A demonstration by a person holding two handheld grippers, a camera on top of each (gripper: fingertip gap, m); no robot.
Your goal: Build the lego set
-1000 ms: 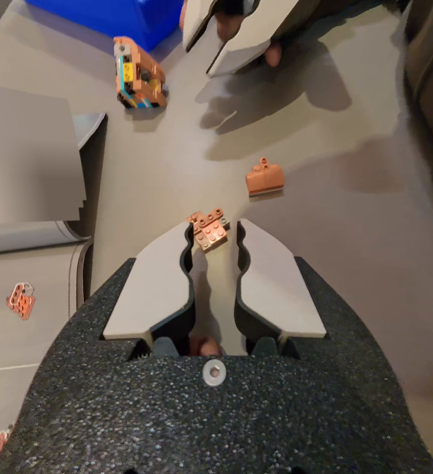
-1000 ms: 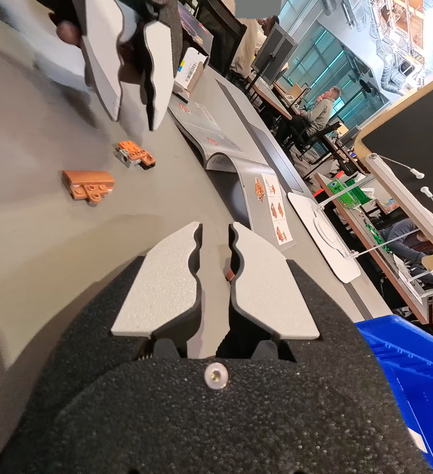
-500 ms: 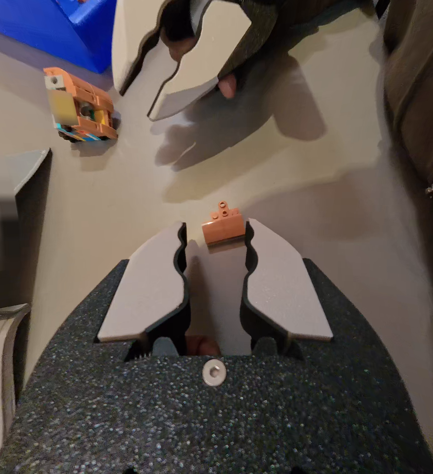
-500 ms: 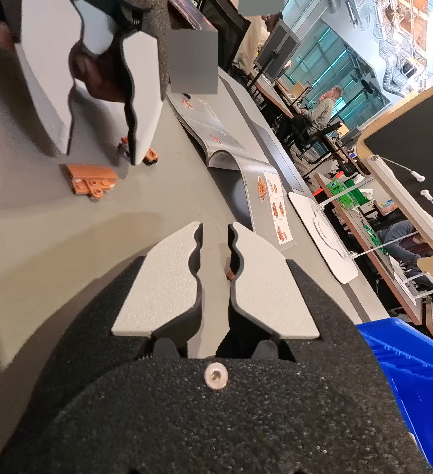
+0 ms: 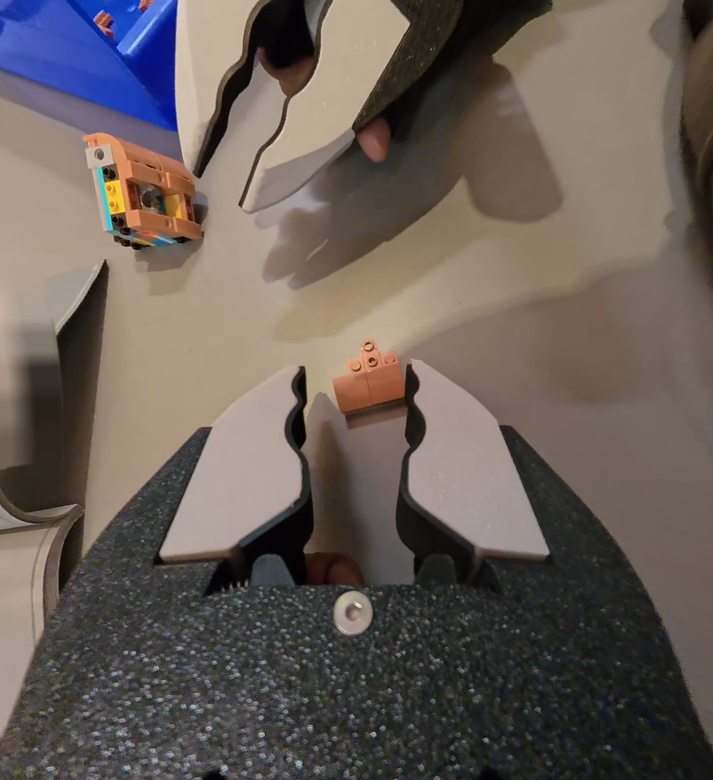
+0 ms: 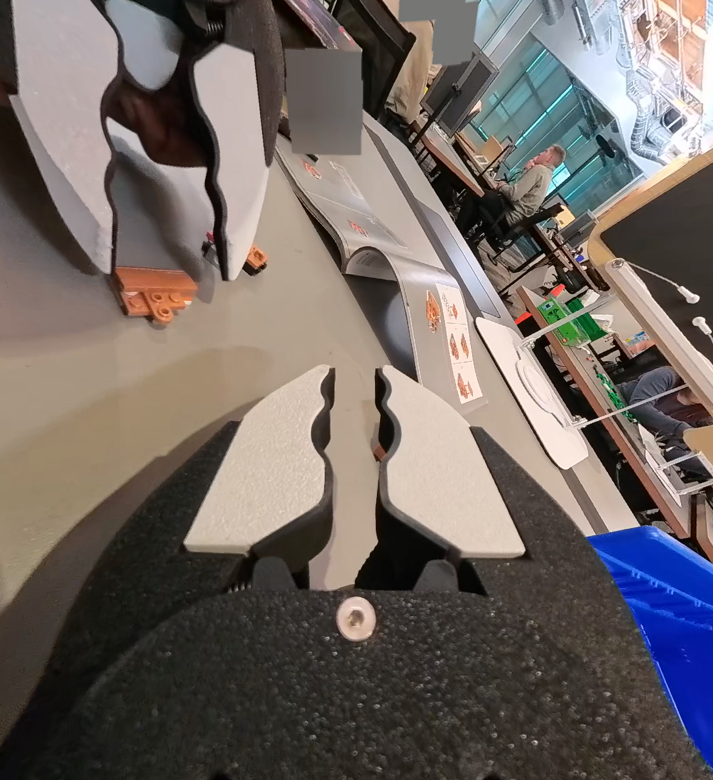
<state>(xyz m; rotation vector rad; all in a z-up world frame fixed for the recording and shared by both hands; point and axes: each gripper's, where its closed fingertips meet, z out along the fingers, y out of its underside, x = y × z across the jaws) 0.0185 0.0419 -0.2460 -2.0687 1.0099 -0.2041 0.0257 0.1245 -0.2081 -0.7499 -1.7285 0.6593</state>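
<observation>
An orange-brown sloped lego piece (image 5: 369, 386) with studs at its far end lies flat on the grey table. My left gripper (image 5: 354, 371) is open, and its fingertips stand on either side of the piece, which is close to the right finger. The right wrist view shows the same: my left gripper (image 6: 169, 261) stands over the piece (image 6: 156, 295). My right gripper (image 6: 352, 371) has a narrow gap between its jaws. A small brown bit (image 6: 379, 451) shows at its right finger's inner edge. It hovers farther off in the left wrist view (image 5: 221, 190).
A partly built orange, yellow and teal lego model (image 5: 143, 198) lies at the far left, next to a blue bin (image 5: 72, 55). An open instruction booklet (image 6: 388, 261) lies on the table. Another small orange piece (image 6: 257, 257) sits behind the left gripper. People sit at desks in the background.
My left gripper has left the small studded orange piece and moved to the sloped piece, which now sits between its fingertips. It has also drawn nearer the right gripper, which has hardly moved.
</observation>
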